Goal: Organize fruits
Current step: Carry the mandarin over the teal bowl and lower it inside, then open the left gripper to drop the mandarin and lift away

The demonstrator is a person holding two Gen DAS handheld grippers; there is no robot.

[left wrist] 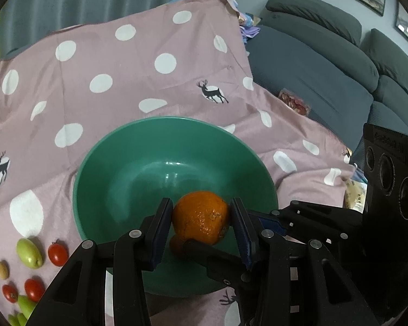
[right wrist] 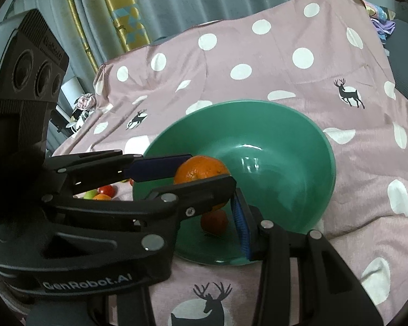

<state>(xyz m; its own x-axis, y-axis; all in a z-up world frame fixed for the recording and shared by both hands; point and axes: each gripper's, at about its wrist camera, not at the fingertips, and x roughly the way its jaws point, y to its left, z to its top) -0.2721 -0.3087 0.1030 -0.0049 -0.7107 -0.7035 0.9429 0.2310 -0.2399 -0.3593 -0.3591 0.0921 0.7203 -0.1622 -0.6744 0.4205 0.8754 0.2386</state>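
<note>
An orange, round and dimpled, is hanging over the near side of the green bowl, pinched at its sides. A smaller orange fruit is lying in the bowl beneath it. Cherry tomatoes and green fruits are lying just left of the bowl.

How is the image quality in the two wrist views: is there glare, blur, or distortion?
Left wrist view: sharp in the middle, a soft glare streak inside the green bowl, and strong fisheye bending with dark corners. Right wrist view: brighter glare patches on the green bowl's inner wall, the same curved edges, and the pink cloth evenly lit without hard shadows.
</note>
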